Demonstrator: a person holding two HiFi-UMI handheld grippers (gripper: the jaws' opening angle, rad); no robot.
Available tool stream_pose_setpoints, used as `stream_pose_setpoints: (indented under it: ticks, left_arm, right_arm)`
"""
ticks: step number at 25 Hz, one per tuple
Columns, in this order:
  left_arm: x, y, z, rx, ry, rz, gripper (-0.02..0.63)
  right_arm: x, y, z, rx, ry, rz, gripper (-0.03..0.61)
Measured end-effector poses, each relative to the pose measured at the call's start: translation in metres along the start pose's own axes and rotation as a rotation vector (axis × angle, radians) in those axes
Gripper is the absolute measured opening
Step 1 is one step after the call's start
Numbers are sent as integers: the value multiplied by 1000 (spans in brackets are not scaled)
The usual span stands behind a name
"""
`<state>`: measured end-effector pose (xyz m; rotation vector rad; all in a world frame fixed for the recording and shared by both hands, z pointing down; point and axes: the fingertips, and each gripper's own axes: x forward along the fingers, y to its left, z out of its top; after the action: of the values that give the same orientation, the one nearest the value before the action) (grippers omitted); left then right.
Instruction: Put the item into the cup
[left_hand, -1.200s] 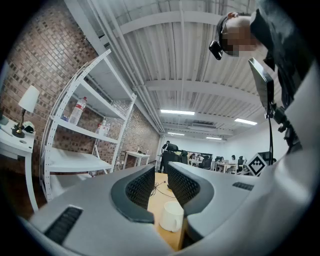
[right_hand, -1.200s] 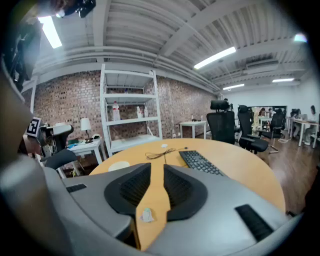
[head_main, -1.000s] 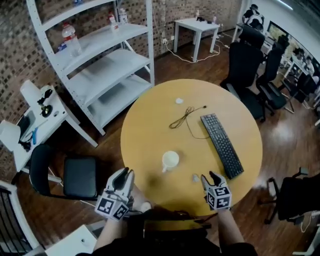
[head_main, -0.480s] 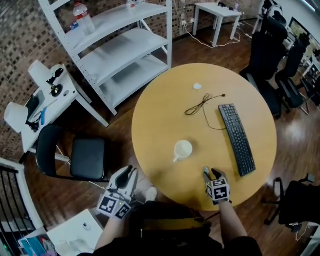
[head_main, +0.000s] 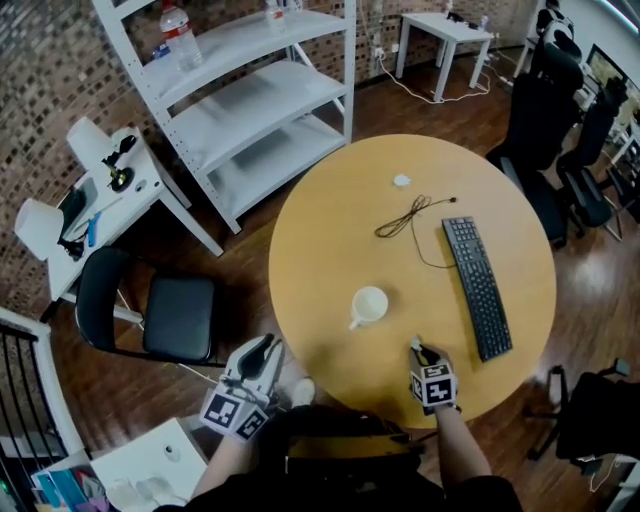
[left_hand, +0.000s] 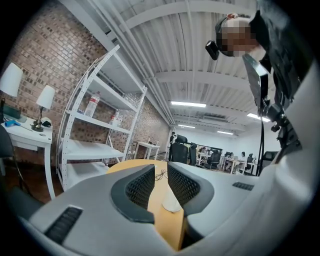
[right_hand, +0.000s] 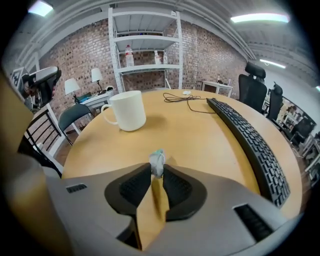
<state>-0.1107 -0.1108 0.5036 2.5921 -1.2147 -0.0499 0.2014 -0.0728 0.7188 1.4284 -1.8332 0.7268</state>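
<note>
My right claw (right_hand: 156, 172) just closed, tips pinching item (right_hand: 157, 162); I needed secure bite before lifting to cup (right_hand: 128, 110). Left claw (left_hand: 161, 172) gaped, empty.

A brick wall (head_main: 40, 70) runs behind a white shelf rack (head_main: 250, 100), which stands on a dark wooden floor (head_main: 590, 290). A round wooden table (head_main: 310, 240) fills the middle, a black chair (head_main: 170, 315) just beside it. A small white desk (head_main: 95, 195) with lamps (left_hand: 46, 96) stands by the wall, black office chairs (head_main: 560, 110) opposite. Strip lights (left_hand: 188, 104) glow on a ribbed white ceiling (left_hand: 190, 45)
</note>
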Motion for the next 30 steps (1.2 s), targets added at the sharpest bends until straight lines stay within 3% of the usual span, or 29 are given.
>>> stream_pose_setpoints:
  ticks: [6,12,22,30]
  left_arm:
    - [14,2,9,12,-34,-35,74]
    - [11,15,29,5,-99,-17,74]
    - [-32,55,36,-32,-168,113,74]
    - [-58,72,41,-39,-189,189,74]
  right_arm:
    - [-29,-2,57,-17,-161,0,78]
    - [-58,27,139,-131,-318,50,78]
    - [-36,72,186,-220,-343,158,78]
    - [-11,71,180,-219,-290,170,106]
